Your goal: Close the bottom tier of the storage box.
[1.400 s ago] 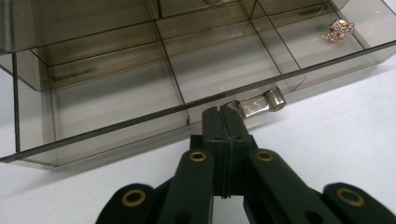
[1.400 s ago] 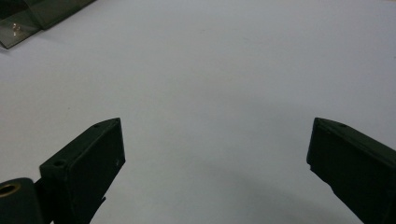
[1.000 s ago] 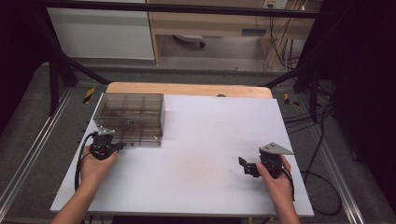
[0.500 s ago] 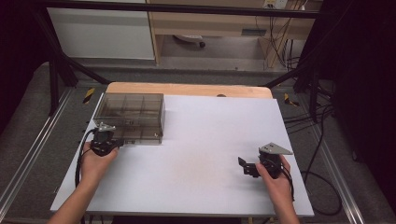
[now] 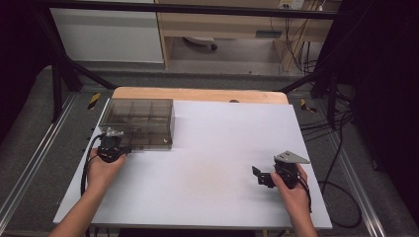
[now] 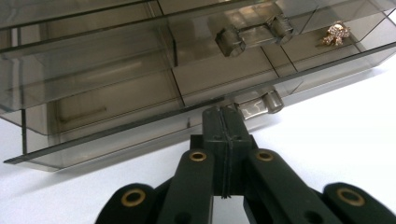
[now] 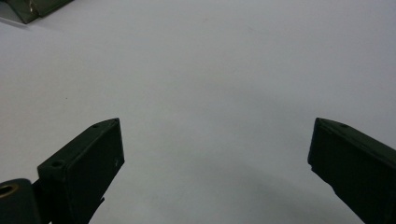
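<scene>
Left gripper (image 6: 223,122), jaws closed together, tips at the front latch (image 6: 258,103) of the smoky compartment box (image 5: 140,122). Right gripper (image 7: 215,154) wide open over bare bench (image 5: 222,148), holding nothing.

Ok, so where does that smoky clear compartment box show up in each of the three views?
High view: the smoky clear compartment box sits at the white table's far left, with the left gripper at its near edge.
Left gripper view: it spans the upper half, the shut jaws at its front latch.
Right gripper view: a dark corner at top left.
Shared landmark: the white table.
</scene>
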Action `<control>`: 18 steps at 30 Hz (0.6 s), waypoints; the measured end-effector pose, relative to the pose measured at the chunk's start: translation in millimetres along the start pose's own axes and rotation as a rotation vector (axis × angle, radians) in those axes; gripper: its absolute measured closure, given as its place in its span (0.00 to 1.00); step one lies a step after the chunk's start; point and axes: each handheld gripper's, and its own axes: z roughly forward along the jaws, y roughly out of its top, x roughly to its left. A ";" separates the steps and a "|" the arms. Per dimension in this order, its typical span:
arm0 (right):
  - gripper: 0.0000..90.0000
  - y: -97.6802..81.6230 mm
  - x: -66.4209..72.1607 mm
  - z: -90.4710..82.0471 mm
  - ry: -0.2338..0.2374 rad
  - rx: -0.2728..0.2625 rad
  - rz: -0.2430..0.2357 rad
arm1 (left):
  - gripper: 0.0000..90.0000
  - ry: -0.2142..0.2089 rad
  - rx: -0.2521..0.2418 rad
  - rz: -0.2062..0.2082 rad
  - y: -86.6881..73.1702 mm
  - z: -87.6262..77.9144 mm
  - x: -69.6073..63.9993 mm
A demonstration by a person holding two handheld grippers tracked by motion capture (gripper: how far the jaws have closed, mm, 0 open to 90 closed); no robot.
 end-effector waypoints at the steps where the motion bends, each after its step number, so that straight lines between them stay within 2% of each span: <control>1: 0.04 0.1 0.2 0.1 0.000 -0.001 0.001 | 1.00 0.002 0.000 0.000 0.0 0.2 -0.3; 16: 0.04 0.5 0.2 -0.5 0.005 -0.002 -0.005 | 1.00 0.004 0.003 0.001 1.7 3.1 0.5; 18: 0.04 0.6 0.7 -0.2 0.004 0.000 -0.004 | 1.00 0.009 0.008 0.011 2.4 3.4 0.6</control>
